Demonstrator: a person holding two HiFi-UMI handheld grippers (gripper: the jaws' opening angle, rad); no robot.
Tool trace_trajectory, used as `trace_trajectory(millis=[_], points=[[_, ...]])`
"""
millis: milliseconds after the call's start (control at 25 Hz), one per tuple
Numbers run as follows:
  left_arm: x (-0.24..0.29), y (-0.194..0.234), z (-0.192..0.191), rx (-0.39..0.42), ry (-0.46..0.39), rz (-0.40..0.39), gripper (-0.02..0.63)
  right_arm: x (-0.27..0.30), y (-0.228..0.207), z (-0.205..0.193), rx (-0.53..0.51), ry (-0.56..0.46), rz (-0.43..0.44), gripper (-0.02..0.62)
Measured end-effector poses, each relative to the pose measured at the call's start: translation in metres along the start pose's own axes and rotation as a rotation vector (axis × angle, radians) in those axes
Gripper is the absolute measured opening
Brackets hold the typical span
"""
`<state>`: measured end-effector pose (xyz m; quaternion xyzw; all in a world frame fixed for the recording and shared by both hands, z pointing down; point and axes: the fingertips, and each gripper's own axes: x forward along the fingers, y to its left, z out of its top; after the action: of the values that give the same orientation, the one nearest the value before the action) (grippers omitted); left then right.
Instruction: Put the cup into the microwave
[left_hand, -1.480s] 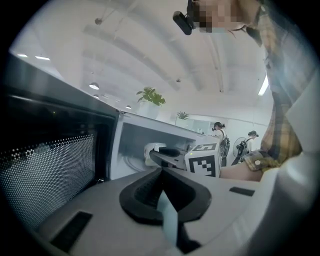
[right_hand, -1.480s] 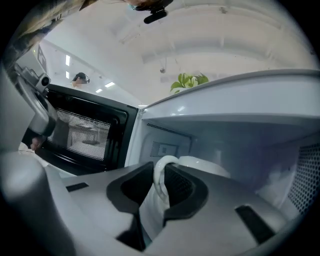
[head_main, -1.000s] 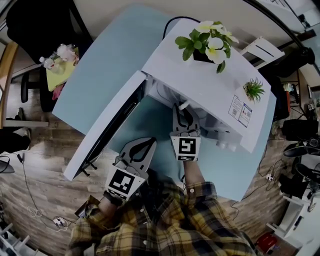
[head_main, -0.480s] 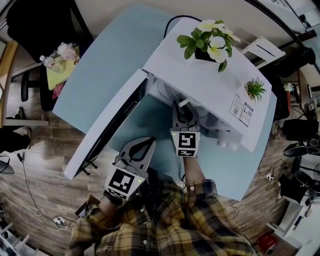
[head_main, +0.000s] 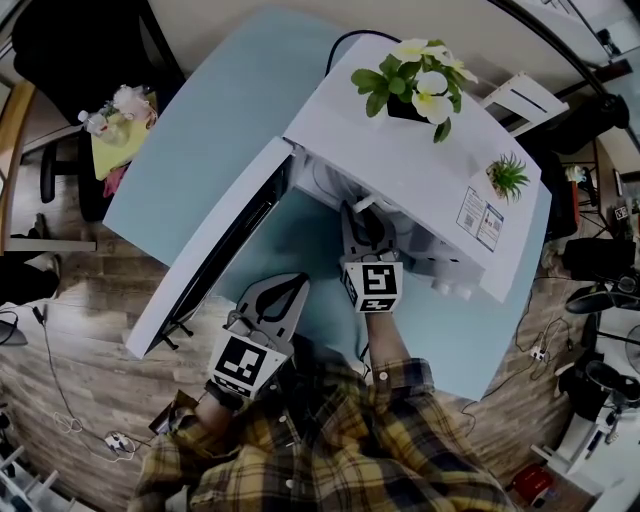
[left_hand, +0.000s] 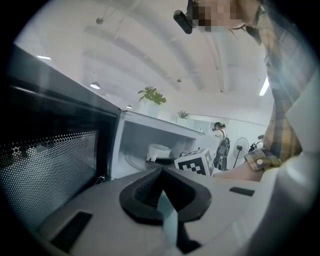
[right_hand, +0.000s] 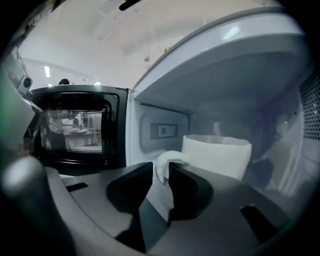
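Note:
The white cup (right_hand: 216, 155) stands inside the open white microwave (head_main: 420, 160), and in the left gripper view the cup (left_hand: 158, 151) shows on the oven floor. My right gripper (right_hand: 161, 169) reaches into the cavity. Its jaws are opening, with the cup's handle (right_hand: 167, 161) still between them and no firm press visible. From the head view the right gripper (head_main: 362, 218) points into the oven mouth. My left gripper (head_main: 287, 290) rests shut and empty on the blue table, by the swung-open door (head_main: 215, 250). Its tips (left_hand: 161, 172) meet.
A potted flower plant (head_main: 415, 80) and a small green plant (head_main: 508, 178) stand on top of the microwave. The blue table (head_main: 200, 140) carries the oven. Its door juts out to the left past the table's edge. A chair with yellow cloth (head_main: 115, 140) stands beyond the table.
The right gripper has rolled slightly at the oven mouth, its marker cube now tilted. The left gripper and the microwave door have not moved.

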<state>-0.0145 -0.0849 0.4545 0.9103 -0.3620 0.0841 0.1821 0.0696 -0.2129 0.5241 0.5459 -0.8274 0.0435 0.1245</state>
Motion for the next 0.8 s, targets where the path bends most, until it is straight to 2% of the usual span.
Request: trace_trajectory(millis=[800], points=[[-0.005, 0.004, 0.004, 0.013, -0.015, 0.021, -0.008, -0.027, 0.012, -0.003, 0.099, -0.005, 0.060, 0.208]])
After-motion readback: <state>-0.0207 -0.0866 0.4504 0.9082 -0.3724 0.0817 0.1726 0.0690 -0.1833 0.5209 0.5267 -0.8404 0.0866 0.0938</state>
